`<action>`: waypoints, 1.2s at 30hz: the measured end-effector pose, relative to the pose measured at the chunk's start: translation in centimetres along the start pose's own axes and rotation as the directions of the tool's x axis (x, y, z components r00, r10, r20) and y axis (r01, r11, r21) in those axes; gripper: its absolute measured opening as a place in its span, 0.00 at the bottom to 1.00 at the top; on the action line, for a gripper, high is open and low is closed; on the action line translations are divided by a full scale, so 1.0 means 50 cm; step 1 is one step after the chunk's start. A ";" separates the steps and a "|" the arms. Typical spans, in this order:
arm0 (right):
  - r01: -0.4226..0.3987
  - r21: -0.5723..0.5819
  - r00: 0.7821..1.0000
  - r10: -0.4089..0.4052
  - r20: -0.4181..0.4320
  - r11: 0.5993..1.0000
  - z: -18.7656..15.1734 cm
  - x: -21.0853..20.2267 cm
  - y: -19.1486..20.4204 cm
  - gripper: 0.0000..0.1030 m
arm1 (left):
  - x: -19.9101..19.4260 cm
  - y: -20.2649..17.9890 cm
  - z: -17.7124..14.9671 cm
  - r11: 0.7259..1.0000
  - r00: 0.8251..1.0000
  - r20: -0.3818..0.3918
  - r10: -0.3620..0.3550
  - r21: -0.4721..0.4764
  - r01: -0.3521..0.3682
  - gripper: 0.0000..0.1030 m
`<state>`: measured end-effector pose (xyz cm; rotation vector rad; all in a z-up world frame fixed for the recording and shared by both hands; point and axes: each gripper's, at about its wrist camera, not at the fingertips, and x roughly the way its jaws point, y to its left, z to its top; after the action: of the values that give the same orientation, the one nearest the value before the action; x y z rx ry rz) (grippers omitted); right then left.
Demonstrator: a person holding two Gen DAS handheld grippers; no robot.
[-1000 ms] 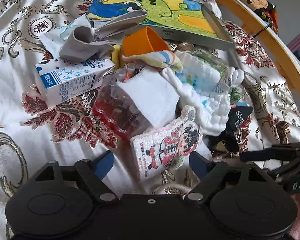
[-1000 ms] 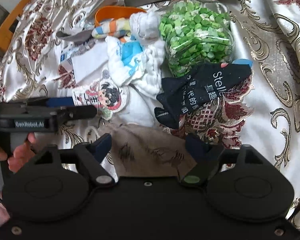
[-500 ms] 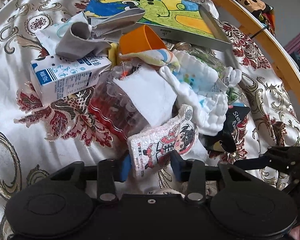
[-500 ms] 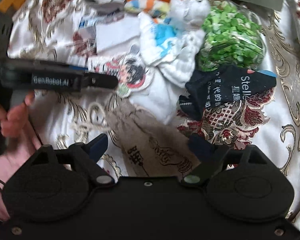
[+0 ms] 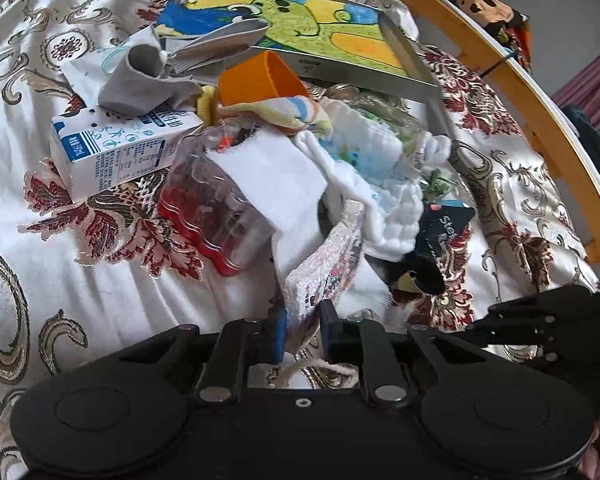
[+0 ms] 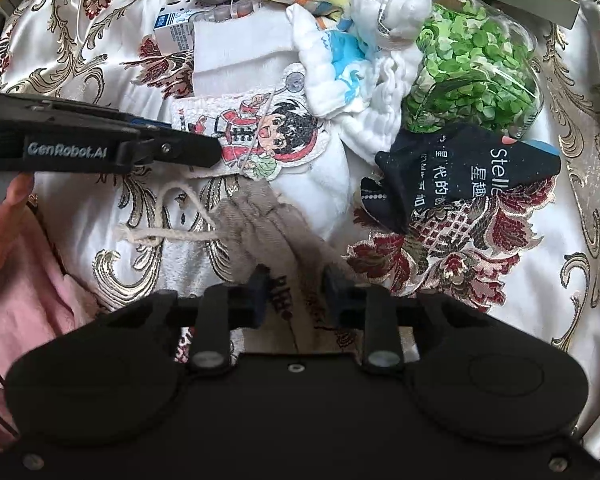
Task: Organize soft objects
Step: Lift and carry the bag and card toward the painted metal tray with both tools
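Note:
My left gripper (image 5: 302,330) is shut on the near edge of a small cartoon-boy towel (image 5: 328,264), which stands on edge; the towel also shows flat in the right wrist view (image 6: 256,140) with the left gripper (image 6: 204,152) at its left end. My right gripper (image 6: 294,294) is shut on a beige drawstring pouch (image 6: 268,236) with a white cord. A white and blue quilted cloth (image 6: 356,68), a white folded cloth (image 5: 276,180), a striped cloth (image 5: 284,110), a grey sock (image 5: 140,84) and a black sock (image 6: 460,172) lie in the pile.
The pile sits on a patterned satin bedspread (image 5: 40,240). It also holds a milk carton (image 5: 116,152), a clear box with a red lid (image 5: 216,216), an orange cup (image 5: 256,80), a framed parrot drawing (image 5: 300,28) and a jar of green bits (image 6: 472,64). A wooden rail (image 5: 520,80) runs at right.
My left gripper closed on the cartoon towel and tipped it up on edge. My right gripper moved onto the beige pouch and closed on it.

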<state>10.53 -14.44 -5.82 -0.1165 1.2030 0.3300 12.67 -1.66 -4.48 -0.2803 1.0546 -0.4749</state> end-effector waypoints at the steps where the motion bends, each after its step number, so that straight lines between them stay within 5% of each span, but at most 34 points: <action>1: -0.006 0.005 1.000 0.006 0.007 1.000 0.000 0.001 -0.005 0.13 | -0.005 -0.004 -0.003 1.000 1.000 0.007 0.002 0.007 -0.002 0.15; 14: -0.108 0.144 0.972 0.074 0.222 0.984 -0.021 -0.091 -0.081 0.08 | -0.097 -0.074 -0.052 0.980 0.981 0.188 0.039 0.182 -0.074 0.10; 20: -0.153 0.199 0.932 0.074 0.354 0.968 -0.042 -0.150 -0.108 0.08 | -0.133 -0.111 -0.080 0.955 0.948 0.313 0.046 0.265 -0.134 0.10; 26: -0.207 0.225 0.857 0.065 0.512 0.952 -0.063 -0.202 -0.138 0.08 | -0.154 -0.119 -0.079 0.951 0.901 0.432 0.045 0.258 -0.172 0.10; 36: -0.215 0.236 0.670 -0.033 0.742 0.947 -0.086 -0.265 -0.182 0.08 | -0.177 -0.136 -0.072 0.967 0.785 0.619 0.000 0.200 -0.158 0.10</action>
<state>5.30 -26.67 4.17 0.3376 0.4195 0.2342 4.27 -3.10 3.55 -0.1514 0.3538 -0.3891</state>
